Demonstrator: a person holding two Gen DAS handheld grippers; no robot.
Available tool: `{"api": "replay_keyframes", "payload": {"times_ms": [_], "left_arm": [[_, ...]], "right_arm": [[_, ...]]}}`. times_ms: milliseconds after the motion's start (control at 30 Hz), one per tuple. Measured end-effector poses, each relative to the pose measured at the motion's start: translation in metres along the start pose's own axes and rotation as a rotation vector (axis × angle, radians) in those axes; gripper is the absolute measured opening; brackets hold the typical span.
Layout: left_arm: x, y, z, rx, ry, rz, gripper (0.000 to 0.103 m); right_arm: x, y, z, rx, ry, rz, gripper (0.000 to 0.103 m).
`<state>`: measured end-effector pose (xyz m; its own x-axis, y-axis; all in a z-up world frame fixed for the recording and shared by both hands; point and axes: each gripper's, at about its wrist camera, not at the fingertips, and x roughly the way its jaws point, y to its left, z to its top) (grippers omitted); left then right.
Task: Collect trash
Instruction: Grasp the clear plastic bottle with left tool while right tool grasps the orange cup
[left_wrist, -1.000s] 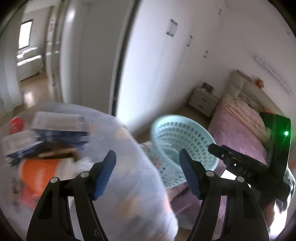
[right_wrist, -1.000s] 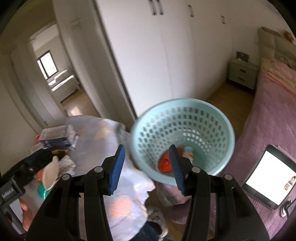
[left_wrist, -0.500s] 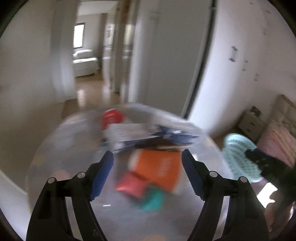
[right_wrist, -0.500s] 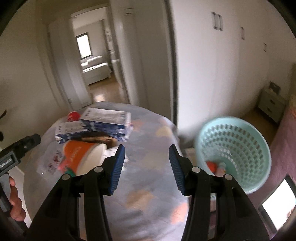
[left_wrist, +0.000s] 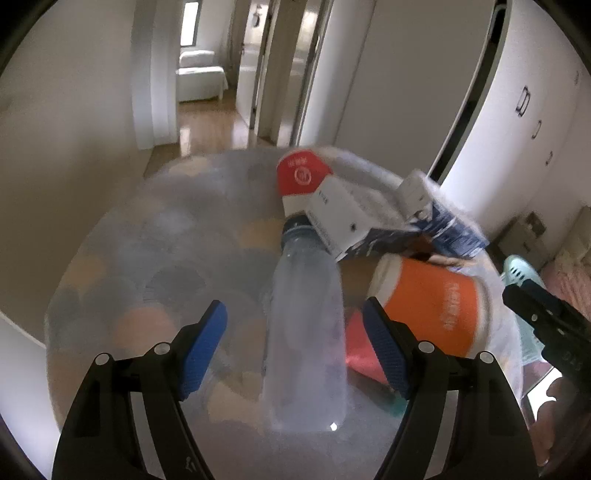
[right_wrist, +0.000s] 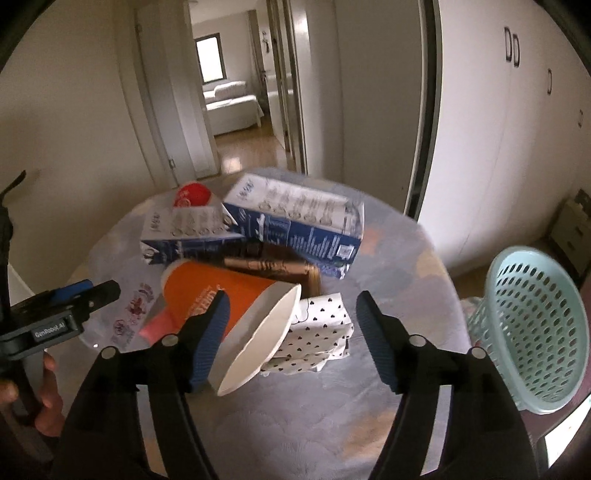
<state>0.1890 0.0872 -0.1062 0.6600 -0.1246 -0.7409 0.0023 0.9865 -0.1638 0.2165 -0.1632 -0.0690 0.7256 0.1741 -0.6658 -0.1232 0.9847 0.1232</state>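
Left wrist view: the left gripper (left_wrist: 293, 345) hangs over a round table (left_wrist: 155, 236) with its jaws spread wide and grasping nothing; a clear plastic bottle (left_wrist: 304, 332) lies on the table between the blue pads, touched by neither. Far of the bottle cap lie a red-and-white carton (left_wrist: 317, 192) and a blue-and-white carton (left_wrist: 443, 221); to the right an orange paper cup (left_wrist: 432, 306) lies on its side. Right wrist view: the left gripper (right_wrist: 85, 295) enters from the left edge. The right gripper (right_wrist: 291, 332), whose jaws have just been opening, stands released above the orange paper cup (right_wrist: 221, 295) and a heart-print wrapper (right_wrist: 317, 332), with the cup's white rim between the pads but unpressed. Two blue-and-white cartons (right_wrist: 295, 221) and a brown packet (right_wrist: 273, 264) lie farther back. A pale green basket (right_wrist: 532, 332) stands tilted beside the table's right edge.
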Motion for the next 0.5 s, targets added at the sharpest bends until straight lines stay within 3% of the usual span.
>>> {"api": "replay_keyframes", "payload": {"times_ms": [267,500], "left_arm": [[0.024,-0.002,0.002,0.024,0.051,-0.01,0.067],[0.034,0.001,0.002,0.021,0.073,-0.043,0.057]], "right_arm": [[0.038,-0.019,-0.002,0.115,0.1,0.102,0.074],[0.058,-0.028,-0.001,0.221,0.159,0.249,0.076]]}}
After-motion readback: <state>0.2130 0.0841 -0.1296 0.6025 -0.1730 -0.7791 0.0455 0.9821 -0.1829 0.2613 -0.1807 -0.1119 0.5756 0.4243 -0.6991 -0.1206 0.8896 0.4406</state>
